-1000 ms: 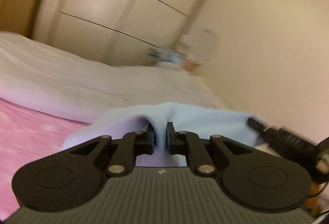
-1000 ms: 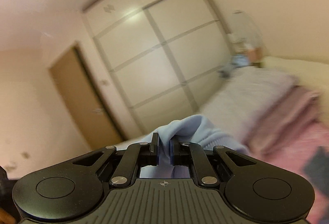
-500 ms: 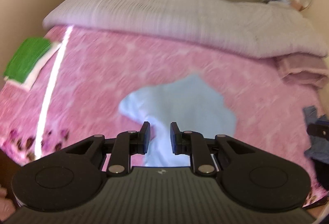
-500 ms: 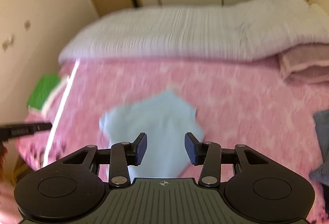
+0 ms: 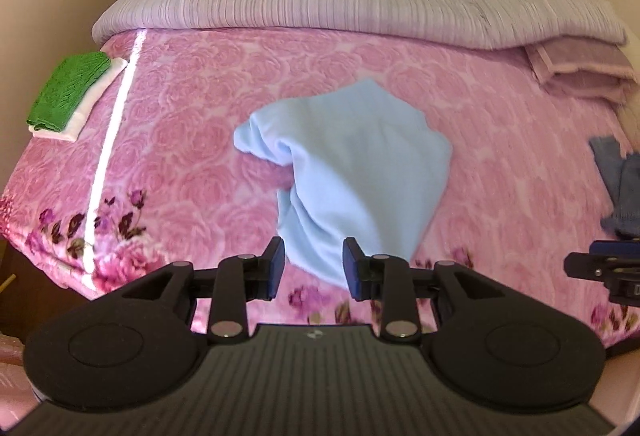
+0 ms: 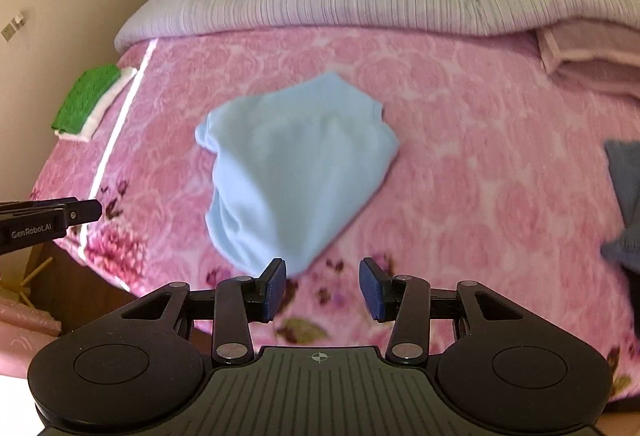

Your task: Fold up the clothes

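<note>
**Q:** What has changed since a second ago?

**A:** Both tools then pinched the soft light-blue cloth garment (image 5: 352,164) up in the air. Now it lies loose and rumpled in the middle of the pink rose-patterned blanket (image 5: 192,140) on the bed, its near edge close to the foot. The left hand-held gripper (image 5: 313,263) is opening, with a moderate gap; the garment's edge shows through that gap, but the pads do not press on it. The right hand-held gripper (image 6: 323,290) stands wider apart and has hold of nothing.

**Q:** What does that mean for the task?

**A:** The garment appears laid down but not spread flat, so no fold is made yet. Probably it must be regripped at its edges. A folded green cloth on a white one (image 5: 68,96) rests near the bed's left side, apparently finished; a dark grey-blue garment (image 6: 624,204) waits at the right.
</note>
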### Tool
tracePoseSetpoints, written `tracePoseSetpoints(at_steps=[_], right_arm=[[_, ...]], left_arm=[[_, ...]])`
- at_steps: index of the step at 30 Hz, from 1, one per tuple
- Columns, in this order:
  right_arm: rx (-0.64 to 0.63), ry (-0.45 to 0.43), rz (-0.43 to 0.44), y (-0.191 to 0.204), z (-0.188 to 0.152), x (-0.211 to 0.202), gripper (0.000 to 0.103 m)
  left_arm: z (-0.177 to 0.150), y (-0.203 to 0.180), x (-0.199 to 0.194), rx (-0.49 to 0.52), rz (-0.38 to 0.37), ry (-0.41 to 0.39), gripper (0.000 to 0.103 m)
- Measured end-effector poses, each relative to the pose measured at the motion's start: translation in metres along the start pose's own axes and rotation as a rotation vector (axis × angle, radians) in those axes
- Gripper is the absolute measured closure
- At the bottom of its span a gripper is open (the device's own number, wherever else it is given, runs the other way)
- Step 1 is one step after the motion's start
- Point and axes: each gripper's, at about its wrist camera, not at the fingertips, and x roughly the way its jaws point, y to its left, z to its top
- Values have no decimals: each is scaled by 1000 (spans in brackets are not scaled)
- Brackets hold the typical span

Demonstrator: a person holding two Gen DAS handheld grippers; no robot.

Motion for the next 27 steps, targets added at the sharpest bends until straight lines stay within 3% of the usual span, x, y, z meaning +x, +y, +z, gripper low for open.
tracePoseSetpoints(at_steps=[11, 19, 27], right_arm=[[-7, 50, 15, 2, -67, -10, 58], [-40, 20, 16, 9, -68, -18, 58], [-45, 2, 5, 19, -48, -9, 58]], left_arm=[[-50, -27, -48, 40, 26, -36, 72], [-51, -27, -65, 37, 33, -88, 70], [-32, -10, -54, 34, 17, -110, 68]])
